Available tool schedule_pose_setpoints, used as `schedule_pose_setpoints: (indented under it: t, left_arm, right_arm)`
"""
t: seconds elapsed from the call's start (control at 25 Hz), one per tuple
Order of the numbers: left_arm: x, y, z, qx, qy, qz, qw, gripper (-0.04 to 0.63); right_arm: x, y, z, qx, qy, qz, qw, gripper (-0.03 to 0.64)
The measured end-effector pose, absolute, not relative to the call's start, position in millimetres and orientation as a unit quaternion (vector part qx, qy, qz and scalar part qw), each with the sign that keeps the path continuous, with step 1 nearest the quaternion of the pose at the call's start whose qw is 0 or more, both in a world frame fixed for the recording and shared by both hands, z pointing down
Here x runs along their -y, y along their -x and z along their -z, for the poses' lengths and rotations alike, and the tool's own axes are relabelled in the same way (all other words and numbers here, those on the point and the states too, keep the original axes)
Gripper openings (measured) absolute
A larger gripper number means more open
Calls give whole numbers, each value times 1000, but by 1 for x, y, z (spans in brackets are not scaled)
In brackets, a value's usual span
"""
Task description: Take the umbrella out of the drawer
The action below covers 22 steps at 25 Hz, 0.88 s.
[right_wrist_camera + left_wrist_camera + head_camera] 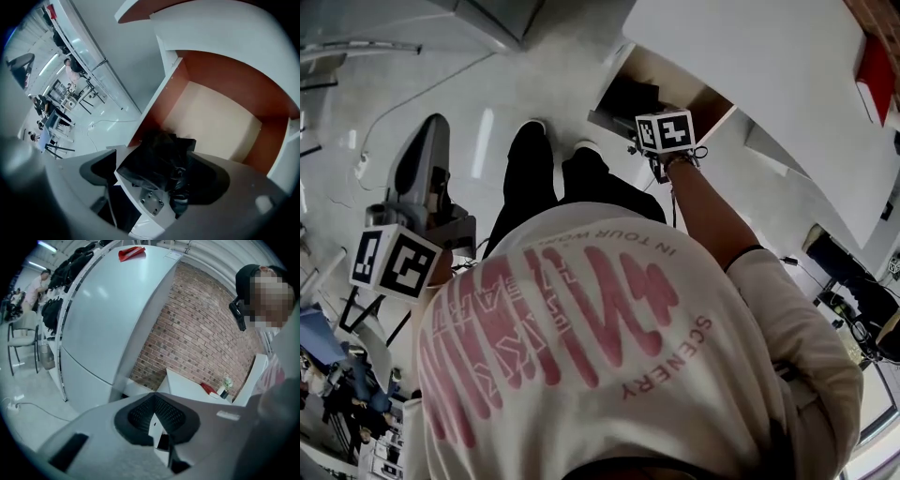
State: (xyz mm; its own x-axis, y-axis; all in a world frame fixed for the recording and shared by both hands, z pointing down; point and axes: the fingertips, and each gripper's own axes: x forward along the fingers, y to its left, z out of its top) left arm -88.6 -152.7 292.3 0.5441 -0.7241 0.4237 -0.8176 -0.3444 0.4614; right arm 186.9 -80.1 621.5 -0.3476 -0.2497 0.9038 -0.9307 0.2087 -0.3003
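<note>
Left gripper: It is at the far left, by the person's side and well away from the drawer. Its two jaws are pressed together. Nothing is between them.
Left cube: It is a white box with black square marks and it sits on top of the left gripper.
Brick wall: It stands in front of the left gripper, behind a low white table.
Shoes: There are two of them, at the ends of black trouser legs, on the pale shiny floor.
Shirt: It is white with big pink letters and it fills the middle of the head view.
Drawer: It is pulled open under a white top. It has a white front, brown sides and a pale bottom.
Umbrella: It is black and folded up in a floppy bundle. It lies inside the drawer, in the corner close to the drawer's front.
Right gripper: It points down at the open drawer. Its jaws are spread wide. In the right gripper view the umbrella shows between them, but they do not pinch it.
Right cube: It is a white box with black marks, just beside the drawer's edge.
Right arm: It is bare and reaches from the shirt sleeve out to the right gripper.
White top: It is a big flat white surface over the drawer.
Red thing: It is at the far right edge of the white top. It is too small to tell what it is.
</note>
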Motion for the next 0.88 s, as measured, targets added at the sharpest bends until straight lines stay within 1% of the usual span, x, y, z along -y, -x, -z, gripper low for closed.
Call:
schedule_pose_setpoints:
  t: [0.08, 0.2, 0.48, 0.88]
  left_arm:
    - [147, 95, -297, 483, -809, -76, 326, 2]
    - [143, 98, -307, 487, -806, -79, 328, 2]
    - [126, 108, -323, 498, -787, -83, 353, 2]
    - [124, 111, -340, 498, -782, -99, 362, 2]
  right_arm:
    - [81, -192, -632, 675, -441, -456, 378, 484]
    - [85, -200, -646, 668, -448, -451, 387, 491]
    - [75, -202, -679, 663, -414, -440, 442, 509]
    - [75, -216, -711, 620, -439, -457, 463, 509]
